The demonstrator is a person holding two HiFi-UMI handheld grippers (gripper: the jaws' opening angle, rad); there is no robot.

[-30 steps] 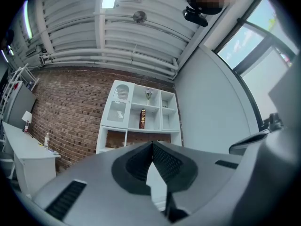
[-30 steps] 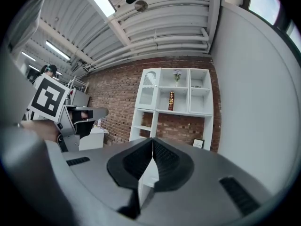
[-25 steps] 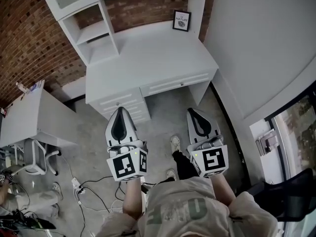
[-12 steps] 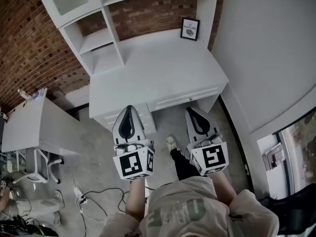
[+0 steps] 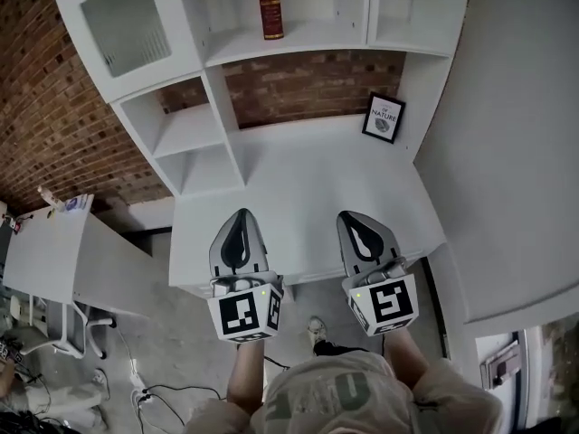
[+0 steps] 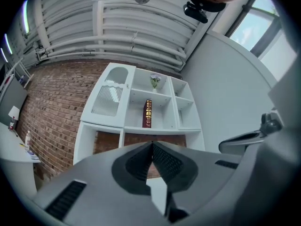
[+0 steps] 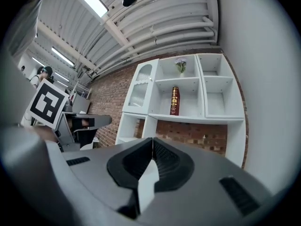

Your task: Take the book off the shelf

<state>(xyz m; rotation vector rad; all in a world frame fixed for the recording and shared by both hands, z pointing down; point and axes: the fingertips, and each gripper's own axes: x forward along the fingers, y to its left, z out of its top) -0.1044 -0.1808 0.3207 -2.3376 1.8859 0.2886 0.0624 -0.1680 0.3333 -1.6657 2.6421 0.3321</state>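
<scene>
- Now we stand in front of the white shelf unit (image 5: 298, 36). The book (image 5: 269, 5) is upright in its middle compartment, alone there, above the desk (image 5: 308, 179).
- Our left gripper (image 5: 241, 215) has its jaws pressed together with nothing between them. It hangs over the front part of the desk, well apart from the book.
- Our right gripper (image 5: 351, 217) is the same: jaws closed tip to tip, empty, near the left one and also well apart from the book.
- The book is dark red with gold bands on the spine (it looks like a hardcover, but we cannot read the title). We judge it to be stiff and rather heavy for its width. It should not bend in a grip, but it can tip over when pushed, because no other book supports it on either side.
- The cover seems smooth, maybe a little slippery, so a grip on the very edge could slide off.
- We think the best place to take hold is across the spine, about the middle of its height, with one jaw on each cover. The free space on both sides gives room for the jaws.
- For that the jaws must first open, since closed they cannot go around the spine.
- A small framed picture (image 5: 384, 118) leans at the back of the desk, and a flower (image 6: 154, 81) stands one compartment higher. Both are apart from the book, and we should not touch them.
</scene>
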